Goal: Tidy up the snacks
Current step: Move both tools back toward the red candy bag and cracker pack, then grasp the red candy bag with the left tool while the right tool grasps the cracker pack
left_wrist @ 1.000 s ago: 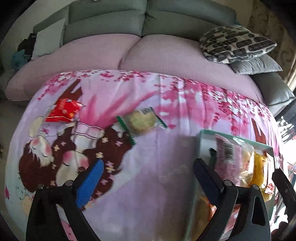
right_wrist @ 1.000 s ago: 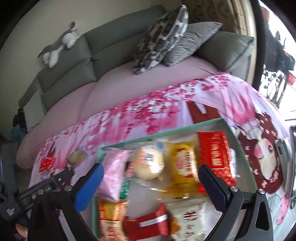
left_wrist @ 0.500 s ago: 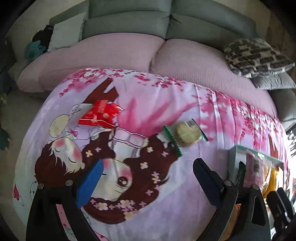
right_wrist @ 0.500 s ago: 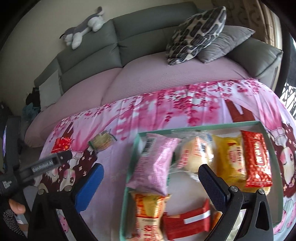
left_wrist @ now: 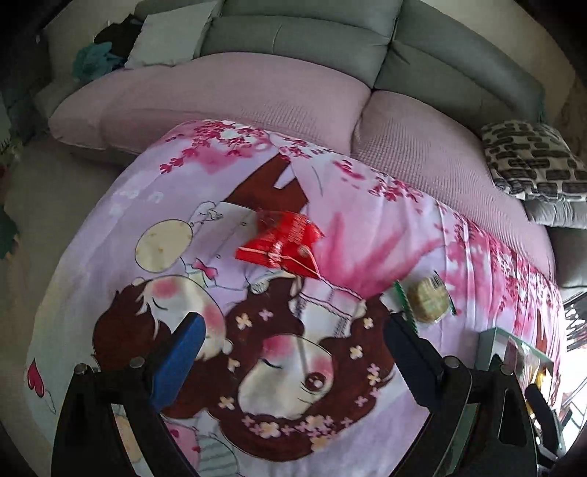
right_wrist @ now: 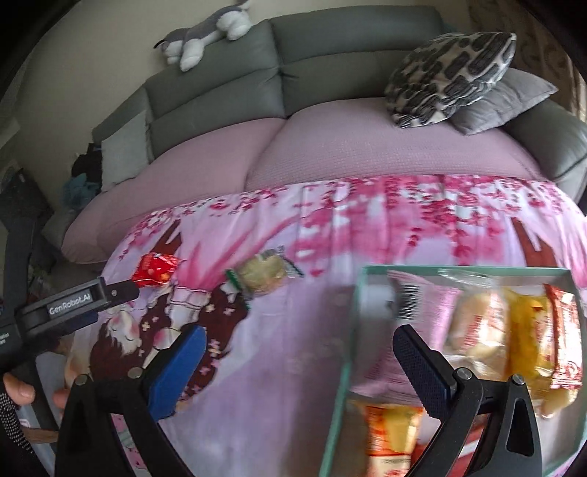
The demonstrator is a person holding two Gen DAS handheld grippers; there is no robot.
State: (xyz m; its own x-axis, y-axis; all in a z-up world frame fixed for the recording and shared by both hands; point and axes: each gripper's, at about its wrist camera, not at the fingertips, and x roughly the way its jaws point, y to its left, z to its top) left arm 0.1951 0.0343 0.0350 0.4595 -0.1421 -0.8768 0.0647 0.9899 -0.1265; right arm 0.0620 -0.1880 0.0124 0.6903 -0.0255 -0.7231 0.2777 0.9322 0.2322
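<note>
Two snacks remain loose on the table: a red packet (left_wrist: 282, 244) and a round cake (left_wrist: 427, 299). Left tongs (left_wrist: 293, 352), released and empty, have swung left from the box (right_wrist: 352, 330) toward them. Right tongs (right_wrist: 299, 361) hover released over the box's left edge.

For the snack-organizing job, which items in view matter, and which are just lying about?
Part of the job:
- red snack packet, loose on the printed cloth
- round cake in clear wrapper, also loose
- green tray with packed snacks
- left hand-held gripper and right hand-held gripper, both open and empty

Just lying about:
- plush dog on the sofa back
- patterned cushion
- grey cushion
</note>
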